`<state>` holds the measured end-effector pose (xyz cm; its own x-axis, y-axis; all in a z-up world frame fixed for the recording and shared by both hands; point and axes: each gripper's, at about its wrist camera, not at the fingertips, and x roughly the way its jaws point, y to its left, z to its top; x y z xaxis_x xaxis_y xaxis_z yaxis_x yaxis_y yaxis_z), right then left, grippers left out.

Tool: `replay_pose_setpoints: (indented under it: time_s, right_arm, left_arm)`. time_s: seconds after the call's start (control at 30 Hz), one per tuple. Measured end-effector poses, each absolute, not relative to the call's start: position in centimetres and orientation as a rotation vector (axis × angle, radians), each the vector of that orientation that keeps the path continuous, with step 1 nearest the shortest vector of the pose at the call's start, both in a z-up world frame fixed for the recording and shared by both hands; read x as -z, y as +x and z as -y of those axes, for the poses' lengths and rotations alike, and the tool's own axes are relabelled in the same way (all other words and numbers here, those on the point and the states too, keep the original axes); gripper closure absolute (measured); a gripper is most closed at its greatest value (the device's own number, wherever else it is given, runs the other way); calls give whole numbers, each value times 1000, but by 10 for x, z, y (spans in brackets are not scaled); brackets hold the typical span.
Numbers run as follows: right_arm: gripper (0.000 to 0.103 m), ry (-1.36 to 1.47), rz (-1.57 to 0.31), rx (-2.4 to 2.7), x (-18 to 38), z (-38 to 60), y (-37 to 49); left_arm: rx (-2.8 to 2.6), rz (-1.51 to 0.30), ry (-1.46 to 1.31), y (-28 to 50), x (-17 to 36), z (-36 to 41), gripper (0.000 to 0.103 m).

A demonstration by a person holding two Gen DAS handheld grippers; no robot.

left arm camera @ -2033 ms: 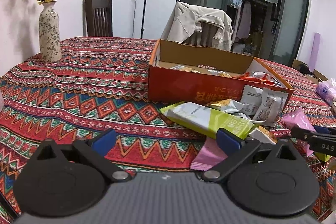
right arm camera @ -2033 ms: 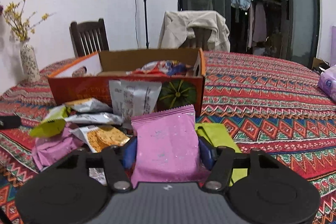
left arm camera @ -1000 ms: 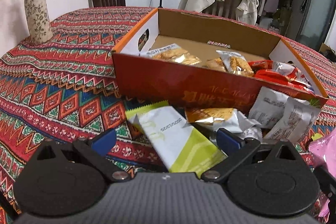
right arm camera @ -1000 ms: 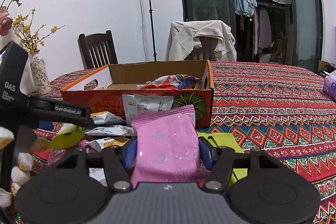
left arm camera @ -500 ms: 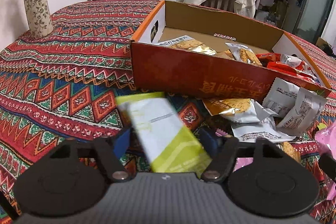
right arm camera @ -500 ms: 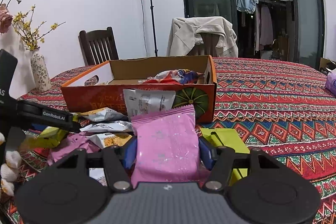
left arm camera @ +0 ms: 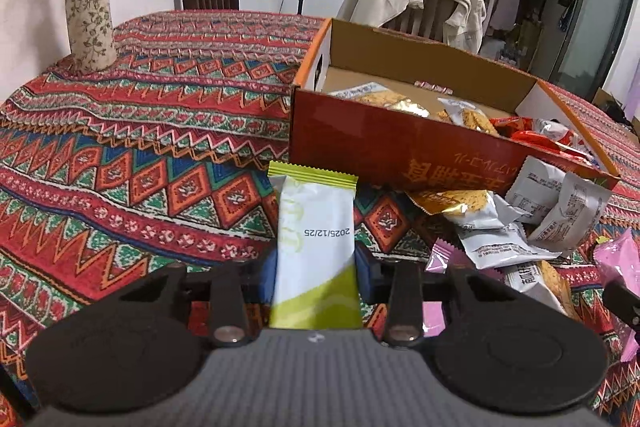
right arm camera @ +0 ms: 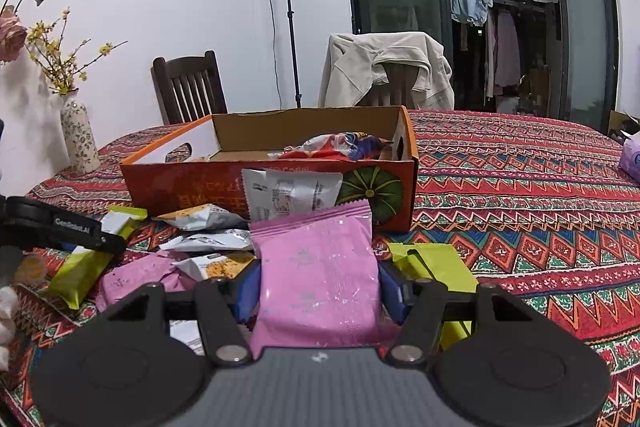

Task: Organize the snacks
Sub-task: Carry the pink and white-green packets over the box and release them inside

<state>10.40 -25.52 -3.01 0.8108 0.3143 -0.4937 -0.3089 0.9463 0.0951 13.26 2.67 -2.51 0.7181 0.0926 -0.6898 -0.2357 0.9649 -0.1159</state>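
On the left, the left gripper (left arm camera: 316, 277) is seen with its jaws just drawn in on a green and white packet (left arm camera: 314, 247), the blue pads pressed against both long edges, so the packet is taken as gripped; it points out over the tablecloth (left arm camera: 140, 155) toward the near wall of the box (left arm camera: 400, 151), and from the right wrist view it appears to be raised off the cloth, though this cannot be made certain. The step in hand is judged to be the pick-up of loose snacks for the box, which already holds several packets. The next move is thought to call for a lift above the box's near wall and a carry across it, the packet then being released inside; its long free end could catch on the cardboard edge if it is kept low. Further right, a heap of loose packets (left arm camera: 492, 227) is left on the cloth against the box, and sorting is judged to be far from done. On the right, the right gripper (right arm camera: 318, 293) is held about half open, clamped on a pink packet (right arm camera: 316, 275) that fills the gap between its pads. Much is hidden: the near ends of both gripped packets are covered by the gripper bodies, the box floor is partly screened by its front wall, the print on the heaped packets is too small to be read, and only a blurred pale edge of the person is shown at the far left of the right wrist view.
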Motion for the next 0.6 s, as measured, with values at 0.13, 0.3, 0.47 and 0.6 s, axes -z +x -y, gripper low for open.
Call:
replay_pose_setpoints:
  time_s: [0.13, 0.3, 0.47, 0.6]
  right_arm:
    - [43, 8, -522, -329, 28, 254, 102]
    - [43, 13, -505, -327, 22, 254, 99]
    - [43, 15, -471, -332, 11, 252, 99]
    - [43, 21, -436, -340, -1, 250, 103]
  left_arm:
    - [-170, -716, -202, 125, 17, -27, 64]
    - [-148, -669, -191, 117, 5, -24, 64]
    - [-121, -618, -176, 110, -9, -19, 64]
    - [-100, -582, -158, 113, -22, -12, 64]
